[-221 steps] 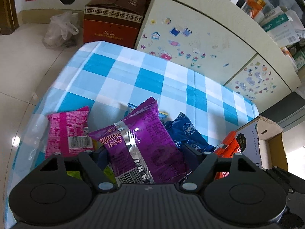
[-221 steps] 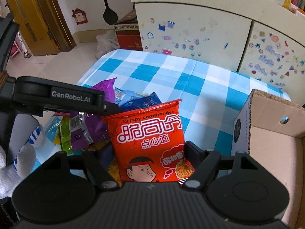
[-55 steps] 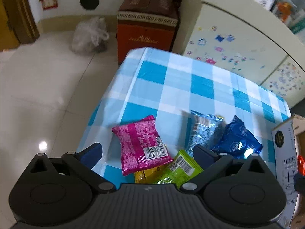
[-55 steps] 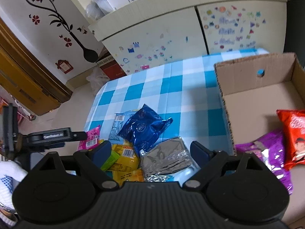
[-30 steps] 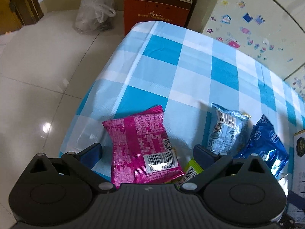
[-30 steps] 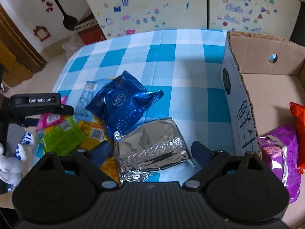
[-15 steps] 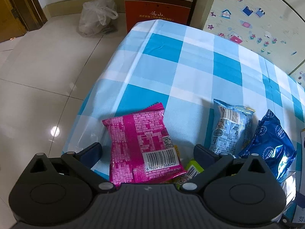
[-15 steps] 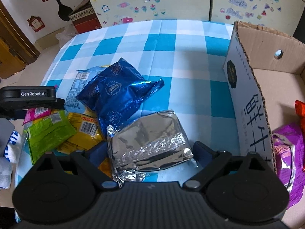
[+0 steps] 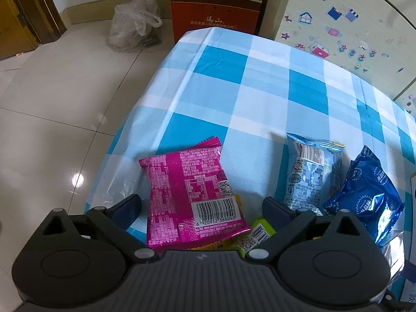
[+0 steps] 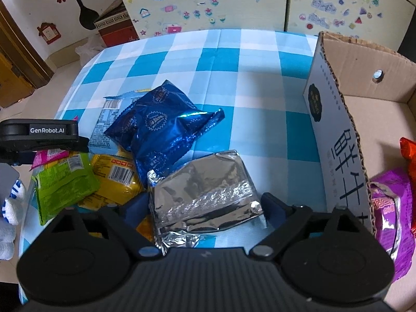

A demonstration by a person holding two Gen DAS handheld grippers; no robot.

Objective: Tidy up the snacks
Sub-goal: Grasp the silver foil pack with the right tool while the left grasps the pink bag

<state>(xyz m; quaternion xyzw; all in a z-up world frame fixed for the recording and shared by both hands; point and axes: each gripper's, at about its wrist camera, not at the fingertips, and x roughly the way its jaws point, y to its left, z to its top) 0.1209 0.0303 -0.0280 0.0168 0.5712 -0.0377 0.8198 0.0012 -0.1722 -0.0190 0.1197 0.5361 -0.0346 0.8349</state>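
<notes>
Since a second ago both tongs have edged closer to their packets.

Left view: left tongs wide, closing, pink packet between, untouched, flat on surface.

Right view: right tongs closing around silver packet, beside box.

On the table lay six snack packets: one pink, green, yellow, light blue, dark blue, silver. Lower right, one cardboard box held two packets, purple and red.
</notes>
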